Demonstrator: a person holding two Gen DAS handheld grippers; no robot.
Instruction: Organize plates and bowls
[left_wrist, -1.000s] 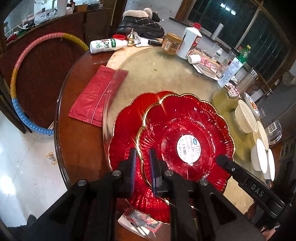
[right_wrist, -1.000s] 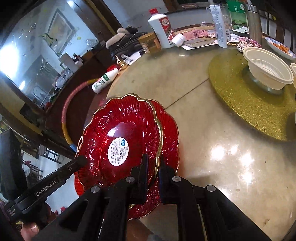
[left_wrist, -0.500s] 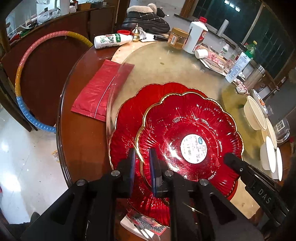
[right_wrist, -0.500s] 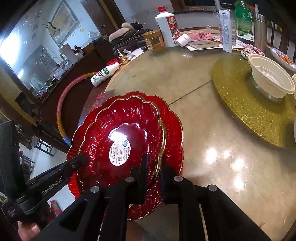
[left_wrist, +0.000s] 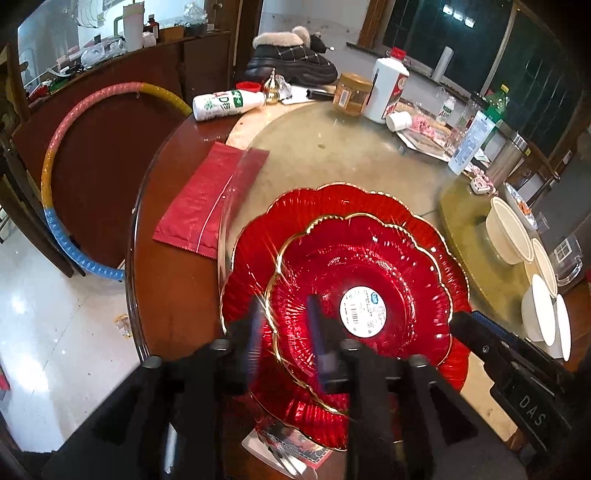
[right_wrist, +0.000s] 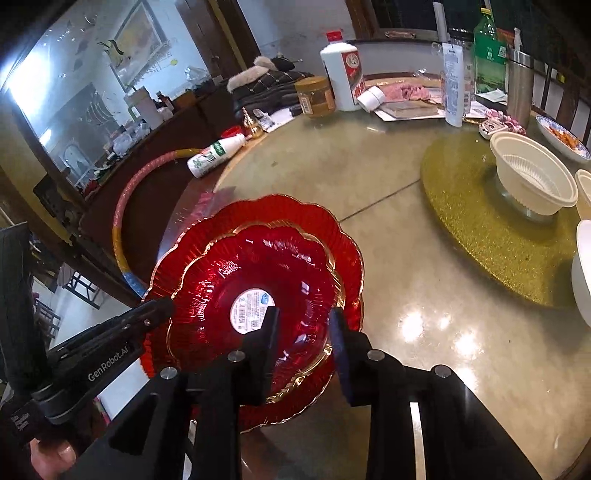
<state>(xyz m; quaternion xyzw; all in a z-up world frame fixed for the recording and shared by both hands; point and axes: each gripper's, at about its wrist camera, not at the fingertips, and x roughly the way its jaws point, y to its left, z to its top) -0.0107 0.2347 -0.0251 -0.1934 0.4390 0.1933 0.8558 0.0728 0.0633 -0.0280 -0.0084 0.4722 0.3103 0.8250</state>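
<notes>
We saw the smaller red plate (left_wrist: 369, 258) lying nested on the larger red plate (left_wrist: 255, 240), both gold-rimmed, on the glass turntable (left_wrist: 325, 147) near the table's edge, a white barcode label (left_wrist: 363, 307) at the smaller plate's centre. Our left gripper (left_wrist: 284, 321) had just been opening: its jaws stood slightly parted astride the smaller plate's near-left rim, the pads no longer pressing it. Our right gripper (right_wrist: 303, 332) had likewise just been opening, its jaws a little apart on either side of the same plate's right rim, free of it. Well apart to the right, white bowls (right_wrist: 532, 181) stood on and beside a gold glitter mat (right_wrist: 476, 229). A red packet (left_wrist: 207, 199) lay left of the plates.
</notes>
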